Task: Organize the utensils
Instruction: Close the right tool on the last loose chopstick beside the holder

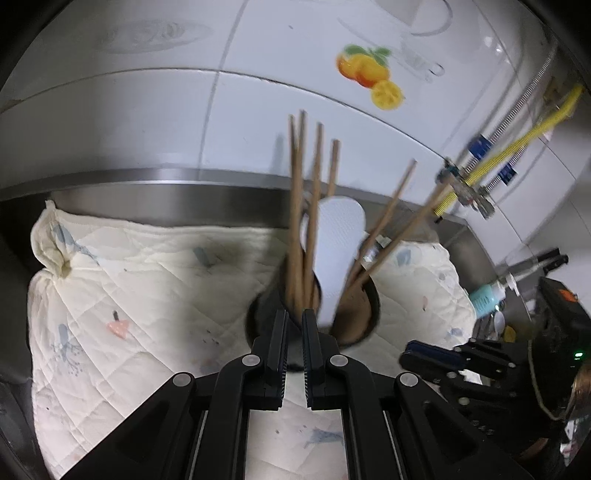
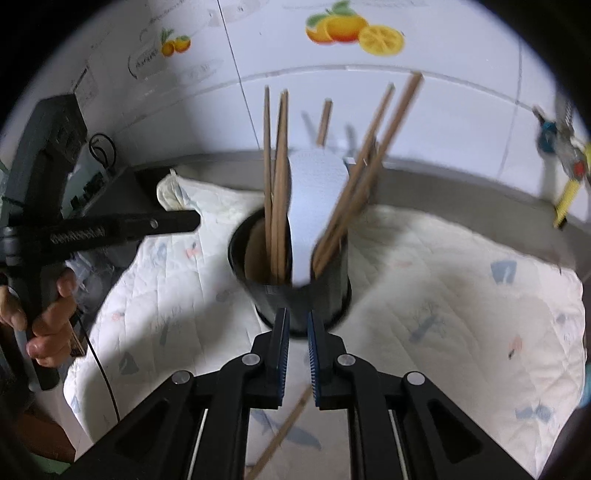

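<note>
Here, a dark round cup [image 2: 295, 273] stands upright on a pale quilted cloth [image 2: 443, 280], and everything else sits around that cup. Inside the cup stand several brown wooden chopsticks [image 2: 279, 184]; some stand nearly straight at its left side and others lean out over its right rim. A white flat spoon [image 2: 314, 206] stands in the cup between those two bunches. One more chopstick [image 2: 284, 432] lies flat on the cloth in front of the cup, running under the right gripper [image 2: 297, 332]. The right gripper points at the front wall of the cup, and its blue-edged fingers [image 2: 283, 343] are close together with only a thin gap and nothing between them. The left gripper [image 1: 294, 325] also points at the cup from the near side, close to its rim. Its black fingers [image 1: 277, 339] are nearly shut too, and they hold nothing. A hand [image 2: 48, 317] holds the left gripper's handle, well to the left of the cup in the right wrist view. Behind the cup runs a grey metal edge [image 1: 147, 184], and behind that is a white tiled wall [image 2: 461, 118] with orange fruit stickers [image 2: 354, 31]. To the right of the cup, farther back, a yellow hose [image 1: 517, 140] hangs on the wall.
</note>
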`<action>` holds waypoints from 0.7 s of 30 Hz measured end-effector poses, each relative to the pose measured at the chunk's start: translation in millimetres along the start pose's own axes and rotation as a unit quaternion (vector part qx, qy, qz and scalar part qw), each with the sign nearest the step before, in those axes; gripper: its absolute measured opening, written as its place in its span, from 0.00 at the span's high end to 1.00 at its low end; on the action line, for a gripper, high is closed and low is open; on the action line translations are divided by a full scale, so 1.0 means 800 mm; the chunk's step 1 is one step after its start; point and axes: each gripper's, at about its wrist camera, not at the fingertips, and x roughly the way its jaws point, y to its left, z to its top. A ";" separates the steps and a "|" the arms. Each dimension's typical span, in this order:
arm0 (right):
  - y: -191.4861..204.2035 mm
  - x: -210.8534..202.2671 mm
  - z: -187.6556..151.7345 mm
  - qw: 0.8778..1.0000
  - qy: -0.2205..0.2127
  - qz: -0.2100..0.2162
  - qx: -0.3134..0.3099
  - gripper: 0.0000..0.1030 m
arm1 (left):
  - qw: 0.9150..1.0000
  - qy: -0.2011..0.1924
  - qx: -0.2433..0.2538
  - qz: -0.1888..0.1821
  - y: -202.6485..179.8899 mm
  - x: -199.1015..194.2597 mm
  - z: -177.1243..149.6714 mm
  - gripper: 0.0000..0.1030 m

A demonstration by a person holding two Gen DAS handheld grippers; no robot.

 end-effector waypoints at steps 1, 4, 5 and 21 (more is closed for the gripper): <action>0.000 0.003 -0.009 1.000 0.009 -0.003 0.002 0.86 | 1.000 0.003 0.005 -0.002 -0.004 0.001 -0.006 0.92; -0.002 0.014 -0.034 0.999 0.031 -0.004 0.015 0.85 | 1.000 0.017 0.011 -0.015 -0.012 0.006 -0.025 0.92; -0.003 0.021 -0.042 0.999 0.040 -0.002 0.023 0.85 | 1.000 0.022 0.012 -0.016 -0.015 0.008 -0.032 0.92; -0.004 0.090 -0.085 0.992 0.096 -0.019 0.076 0.84 | 0.997 0.079 0.009 -0.017 -0.004 0.045 -0.107 0.92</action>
